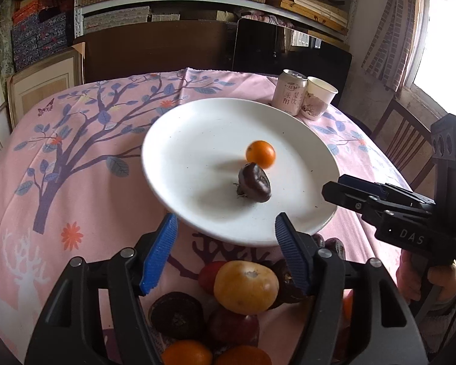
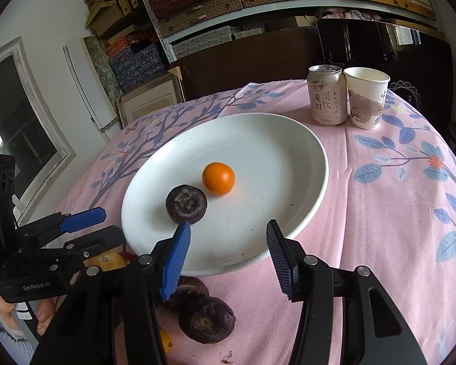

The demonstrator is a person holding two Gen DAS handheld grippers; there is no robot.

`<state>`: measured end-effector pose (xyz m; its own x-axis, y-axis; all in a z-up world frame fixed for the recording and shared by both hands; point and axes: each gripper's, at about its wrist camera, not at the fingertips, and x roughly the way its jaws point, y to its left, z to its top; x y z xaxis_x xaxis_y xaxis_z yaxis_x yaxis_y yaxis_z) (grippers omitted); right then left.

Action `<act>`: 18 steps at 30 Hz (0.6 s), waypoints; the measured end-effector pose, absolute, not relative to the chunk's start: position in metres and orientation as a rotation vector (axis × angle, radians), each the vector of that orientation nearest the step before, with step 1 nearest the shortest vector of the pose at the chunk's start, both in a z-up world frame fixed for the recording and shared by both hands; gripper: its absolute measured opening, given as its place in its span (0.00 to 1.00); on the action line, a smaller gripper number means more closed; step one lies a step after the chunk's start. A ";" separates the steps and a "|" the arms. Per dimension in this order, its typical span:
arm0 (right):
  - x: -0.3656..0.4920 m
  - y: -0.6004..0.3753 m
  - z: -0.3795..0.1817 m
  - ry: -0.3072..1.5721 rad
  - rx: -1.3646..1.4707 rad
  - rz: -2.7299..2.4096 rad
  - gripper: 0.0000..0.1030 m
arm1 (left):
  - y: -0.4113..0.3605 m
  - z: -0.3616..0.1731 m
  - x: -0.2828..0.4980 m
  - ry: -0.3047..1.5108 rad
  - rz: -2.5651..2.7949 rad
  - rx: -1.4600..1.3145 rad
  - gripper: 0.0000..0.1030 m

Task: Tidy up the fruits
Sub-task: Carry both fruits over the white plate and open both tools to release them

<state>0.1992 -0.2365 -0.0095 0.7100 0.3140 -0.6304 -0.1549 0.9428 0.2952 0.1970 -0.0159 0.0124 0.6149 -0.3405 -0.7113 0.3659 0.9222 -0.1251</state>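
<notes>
Both hand-held grippers hang over the near edge of the white plate [image 2: 288,140], each with its blue pads spread and nothing between them. Ahead of the right hand-held gripper [image 2: 225,258], a dark, round water-chestnut-like fruit [image 2: 186,203] sits on the plate just beyond its left pad, with a small orange [image 2: 218,178] a little farther on, close beside it. The left hand-held gripper [image 1: 225,252] is poised nearer the loose pile on the pink tablecloth [image 2: 380,213]: a yellow-orange persimmon-like fruit [image 1: 245,287] lies right below its pads, with more dark fruits and oranges crowded around it.

The trouble I'd expect is in that pile. The fruits touch one another, so a pad coming down on one could nudge its neighbours and send a round one rolling toward the surface's near edge. The two on the plate could also roll if the rim is bumped. A can [image 2: 325,94] and a paper cup [image 2: 366,100] stand well beyond, out of harm's way.
</notes>
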 end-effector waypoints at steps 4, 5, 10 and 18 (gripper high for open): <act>0.184 -0.247 -0.007 0.714 0.283 0.238 0.62 | -0.009 0.016 0.176 0.783 -0.403 0.026 0.68; 0.178 -0.249 -0.005 0.706 0.294 0.236 0.62 | -0.008 0.017 0.169 0.774 -0.400 0.036 0.69; 0.154 -0.260 0.001 0.666 0.337 0.223 0.71 | -0.010 0.008 0.142 0.757 -0.388 0.081 0.75; 0.135 -0.266 0.004 0.651 0.381 0.245 0.76 | -0.015 -0.006 0.144 0.769 -0.393 0.111 0.75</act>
